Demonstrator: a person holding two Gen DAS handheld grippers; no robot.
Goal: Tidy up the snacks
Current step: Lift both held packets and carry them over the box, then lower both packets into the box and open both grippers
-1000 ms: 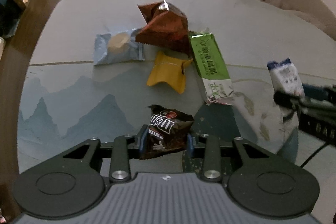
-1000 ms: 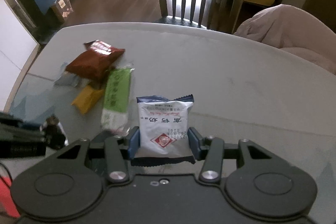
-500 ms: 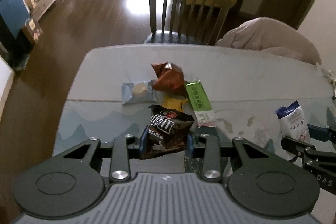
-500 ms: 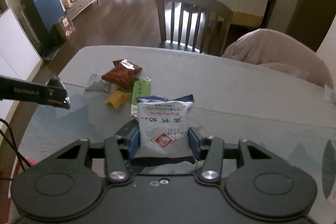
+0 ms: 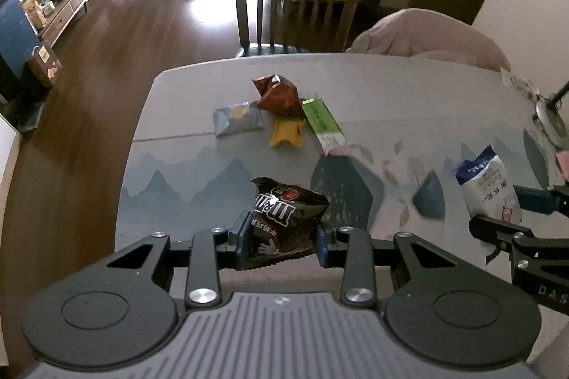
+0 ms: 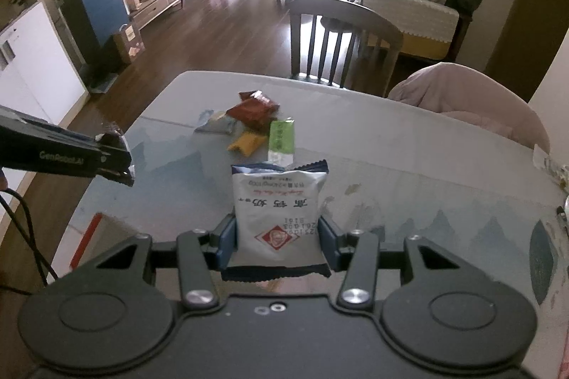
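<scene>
My left gripper (image 5: 282, 238) is shut on a dark brown M&M's packet (image 5: 284, 219) and holds it above the near part of the table. My right gripper (image 6: 277, 242) is shut on a white and blue milk snack packet (image 6: 277, 204), also held above the table; that packet shows at the right of the left wrist view (image 5: 487, 187). Several snacks lie grouped on the far part of the table: a red-brown bag (image 5: 279, 94), a blue-grey packet (image 5: 236, 123), a yellow packet (image 5: 286, 132) and a green bar (image 5: 322, 121).
The table (image 5: 409, 94) has a grey cloth with a blue mountain print. A wooden chair (image 5: 295, 12) stands at the far edge. A pink cushioned seat (image 5: 426, 37) is at the far right. A red-edged item (image 6: 87, 236) lies at the near left.
Both grippers have pulled back and risen away from the snack pile, each still holding its packet. The pile looks smaller and farther off in both views.
</scene>
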